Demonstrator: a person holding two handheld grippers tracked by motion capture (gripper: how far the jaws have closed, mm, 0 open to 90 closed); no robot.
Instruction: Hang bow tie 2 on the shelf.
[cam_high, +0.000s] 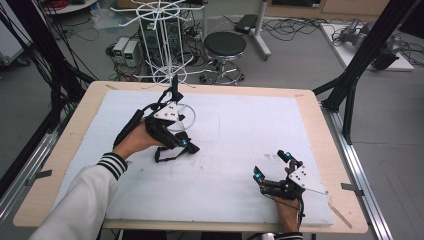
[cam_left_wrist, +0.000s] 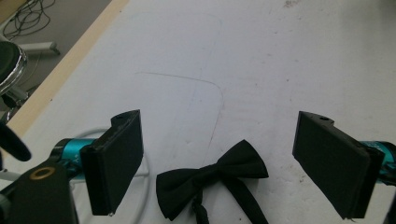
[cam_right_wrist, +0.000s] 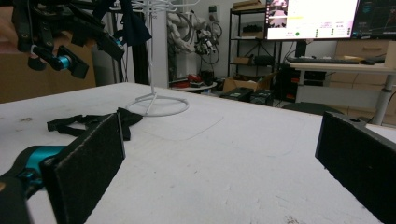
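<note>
Left gripper (cam_left_wrist: 212, 163) hovers spread over the black bow tie (cam_left_wrist: 212, 175) – reaching step; next, lower and pinch its knot; right gripper (cam_right_wrist: 219, 168) rests spread.

One bow tie (cam_left_wrist: 212, 175), one wire stand (cam_high: 167, 55)

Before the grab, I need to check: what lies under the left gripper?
A black fabric bow tie with its strap lies on the white foam board; the strap's end runs out of frame.
</note>
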